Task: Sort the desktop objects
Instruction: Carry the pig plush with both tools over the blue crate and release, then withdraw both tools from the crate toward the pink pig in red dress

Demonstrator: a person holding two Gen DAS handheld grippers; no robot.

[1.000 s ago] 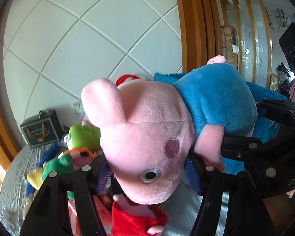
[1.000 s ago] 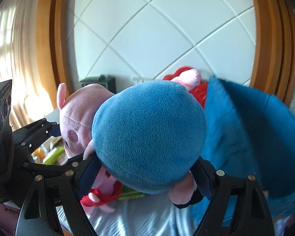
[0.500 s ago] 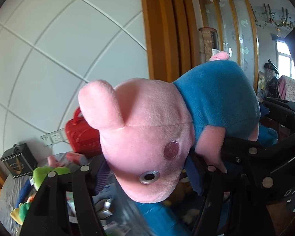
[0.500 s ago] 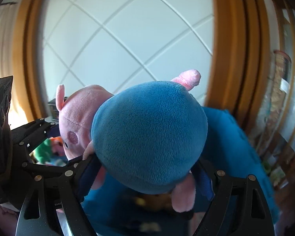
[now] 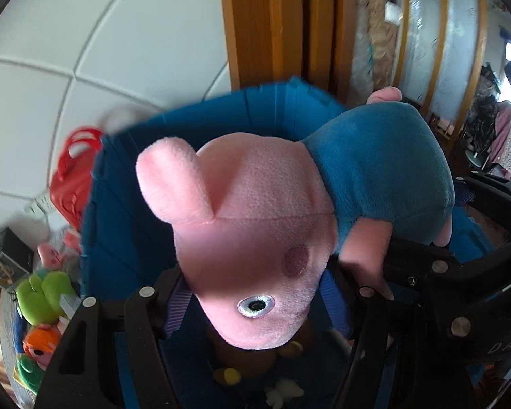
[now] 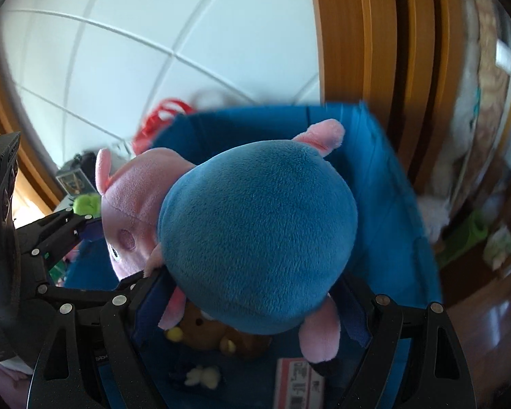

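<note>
- White panelled wall (image 5: 68, 51) with thin diagonal seams fills the background ahead of both grippers; wooden framing (image 6: 374, 34) stands to its right.
- Blue bin (image 5: 126, 225), soft-sided and open at the top, sits directly below and ahead of both grippers.
- Pig plush (image 5: 255, 225), pink head and blue body, hangs over the bin's opening, held between the two grippers.
- Left gripper (image 5: 255, 293) is clamped on the plush's head; its fingers (image 5: 173, 303) press in on either side of the snout, eye facing the camera.
- Right gripper (image 6: 252, 293) is clamped on the plush's blue body (image 6: 259, 238); pink legs hang down past its fingers (image 6: 356, 317).
- In the right wrist view, the left gripper's frame shows at the left, beside the pink head (image 6: 133, 204).
- Brown bear (image 6: 204, 334) lies on the bin's floor, under the plush; a small pale item (image 6: 201, 376) lies nearer the camera, too blurred to identify.
- Printed label (image 6: 294, 381), white and red, lies on the bin floor under the right finger.
- Red bag (image 5: 73, 180) stands behind the bin's left wall, touching or just beside it; which cannot be told.
- Green toy (image 5: 41, 296) and orange toy (image 5: 41, 342) lie left of the left gripper, outside the bin.
- Dark box (image 5: 6, 262) stands beyond those toys, near the wall.
</note>
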